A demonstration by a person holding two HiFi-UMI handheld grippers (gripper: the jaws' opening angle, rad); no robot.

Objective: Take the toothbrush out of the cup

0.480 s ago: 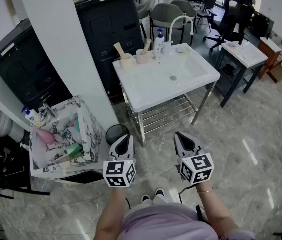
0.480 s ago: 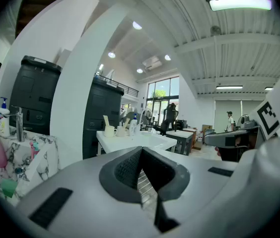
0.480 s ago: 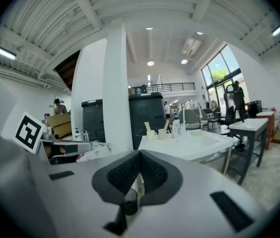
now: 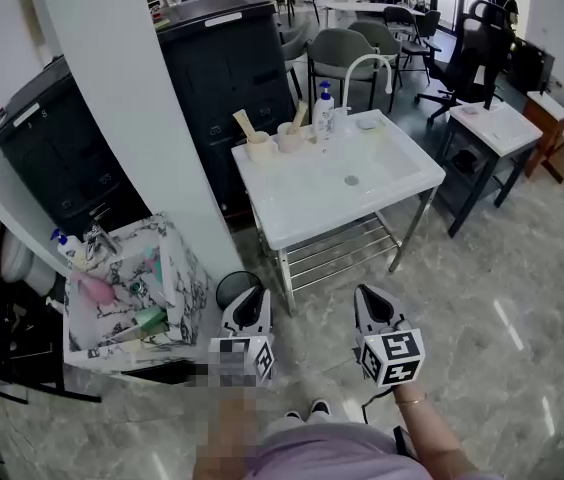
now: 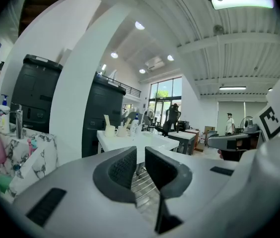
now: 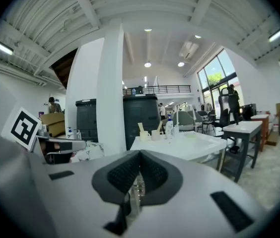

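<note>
Two cream cups (image 4: 258,146) (image 4: 288,137) stand at the back left of the white sink stand (image 4: 302,208), and each holds an upright toothbrush (image 4: 243,123) (image 4: 299,115). In the left gripper view the cups (image 5: 111,131) are small and far off. The right gripper view also shows them (image 6: 144,135) far ahead. My left gripper (image 4: 249,313) (image 5: 139,155) and right gripper (image 4: 372,310) (image 6: 140,155) hang side by side over the floor, well short of the stand. Both are shut with nothing between the pads.
A soap bottle (image 4: 324,108) and a curved faucet (image 4: 362,63) stand behind the basin. A white pillar (image 4: 132,98), black cabinets (image 4: 232,58), a marble-patterned basin with bottles (image 4: 177,268) and a round black bin (image 4: 234,286) lie to the left. A desk (image 4: 502,123) and chairs stand to the right.
The sink stand sits slightly lower and nearer in the head view. Both grippers keep their places in front of the person and stay shut.
</note>
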